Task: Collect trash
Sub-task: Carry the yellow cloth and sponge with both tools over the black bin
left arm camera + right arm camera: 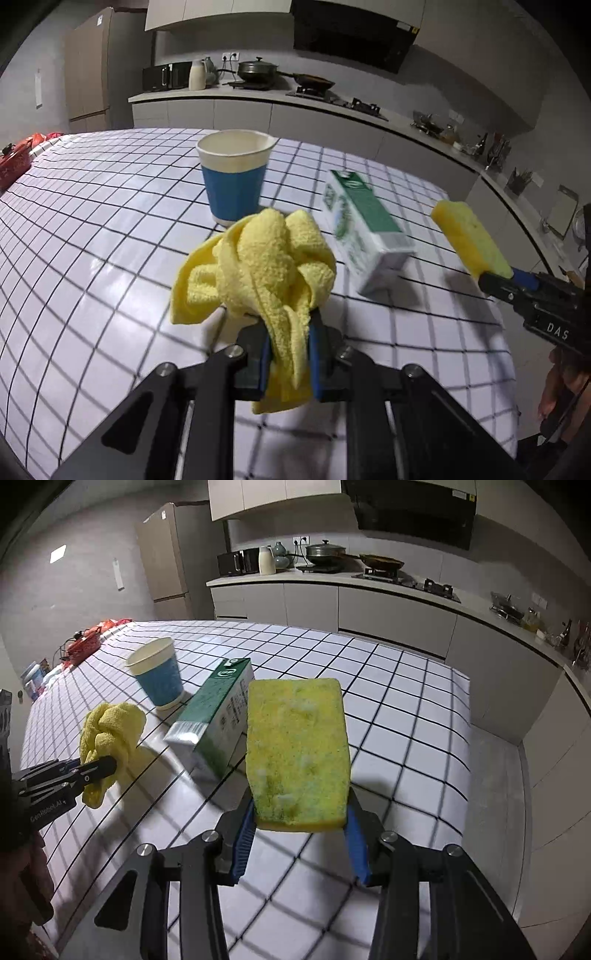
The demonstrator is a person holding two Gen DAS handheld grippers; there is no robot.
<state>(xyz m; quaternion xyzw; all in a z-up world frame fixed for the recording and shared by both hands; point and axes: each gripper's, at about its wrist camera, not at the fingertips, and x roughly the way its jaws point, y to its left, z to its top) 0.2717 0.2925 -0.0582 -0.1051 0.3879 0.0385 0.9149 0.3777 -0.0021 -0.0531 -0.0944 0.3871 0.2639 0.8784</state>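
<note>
Yellow terry cloth (255, 266), soft and light, hangs bunched in the closed left tongs (290, 354). The right tongs (299, 834) pinch a squashy sponge (297, 749) by its end. Carton (364, 236) lies at two o'clock on the desk (92, 229); grip its stiff sides.

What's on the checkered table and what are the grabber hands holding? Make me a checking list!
Surface: checkered tablecloth, white with black lines.
Job's things: blue paper cup upright; green milk carton lying on its side.
Clutter: red pot at the far edge.
Grippers: left gripper shut on yellow cloth; right gripper shut on yellow sponge.
Cables: a dark cord by the red pot, unclear.
Surroundings: kitchen counter, fridge.
</note>
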